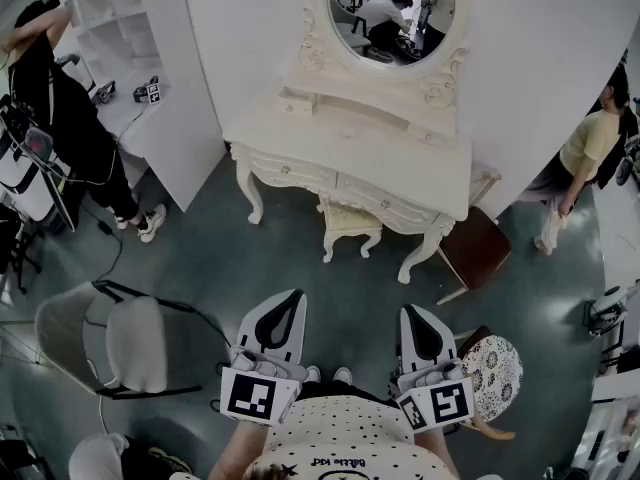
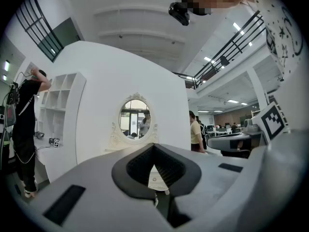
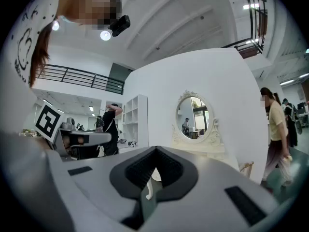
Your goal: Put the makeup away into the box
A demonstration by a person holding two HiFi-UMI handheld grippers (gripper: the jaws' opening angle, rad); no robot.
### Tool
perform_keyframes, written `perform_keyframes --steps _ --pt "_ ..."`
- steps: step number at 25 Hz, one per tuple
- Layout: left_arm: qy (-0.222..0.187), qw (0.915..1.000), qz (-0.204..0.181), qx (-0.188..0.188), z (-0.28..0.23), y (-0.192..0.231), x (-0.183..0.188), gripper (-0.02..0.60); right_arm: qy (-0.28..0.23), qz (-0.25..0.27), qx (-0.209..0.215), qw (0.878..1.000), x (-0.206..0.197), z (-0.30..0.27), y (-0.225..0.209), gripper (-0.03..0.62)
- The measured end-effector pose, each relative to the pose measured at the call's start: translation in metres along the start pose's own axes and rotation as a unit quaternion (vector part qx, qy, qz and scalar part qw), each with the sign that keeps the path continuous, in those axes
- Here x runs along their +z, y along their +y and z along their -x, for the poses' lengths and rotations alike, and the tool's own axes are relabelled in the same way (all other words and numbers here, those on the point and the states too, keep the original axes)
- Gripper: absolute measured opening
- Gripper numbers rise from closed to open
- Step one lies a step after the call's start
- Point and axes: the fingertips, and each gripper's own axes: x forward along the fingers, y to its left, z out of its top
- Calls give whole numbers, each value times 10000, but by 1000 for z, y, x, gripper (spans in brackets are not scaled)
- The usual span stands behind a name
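Status: task not yet started. The 2 tools are held level in front of the person, well apart from the work area.

Left tool [image 2: 153, 147]: jaws closed tip to tip, nothing between them. Right tool [image 3: 155, 150]: the same, fully closed and empty.

Location of the task's things: neither the makeup nor the box can be made out in any view. The likely place is the cream dressing table [image 1: 400, 158] under the oval mirror [image 1: 392, 13], across open floor from the person. A small pale item [image 1: 293, 105] lies on its raised back ledge, but it is too small to identify. A stool [image 1: 350, 223] stands tucked under the table.

Handling, as a judgement: makeup pieces are probably light, rigid and smooth-cased, so they are liable to slip or roll, and any glass or pressed powder would be fragile. Each should be taken across the middle of its body, with the jaws opened wide first and closed gently. Lids should be avoided as grip points.
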Motion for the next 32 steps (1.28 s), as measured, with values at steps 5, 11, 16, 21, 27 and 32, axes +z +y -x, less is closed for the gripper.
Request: perform_keyframes --steps 5,11,16,21,27,32 --pt "119 9999 0 14 5 2 -6 5 9 3 21 10000 -2 0 4 5" --pt "33 10000 42 34 7 10 -1 5 -10 -1 12 10000 0 -5 9 5" --pt "42 10000 63 32 8 20 -2 5 -84 -93 -24 9999 0 -13 15 5" --pt "35 9999 147 12 7 32 -6 5 -156 -280 -62 9995 -6 -27 22 5" --pt "196 9995 255 28 -8 50 -17 5 -19 -205 -84 9998 -16 -50 27 5" --pt "294 9989 367 49 -46 57 -25 5 93 -200 -17 9998 -20 -80 1 5"
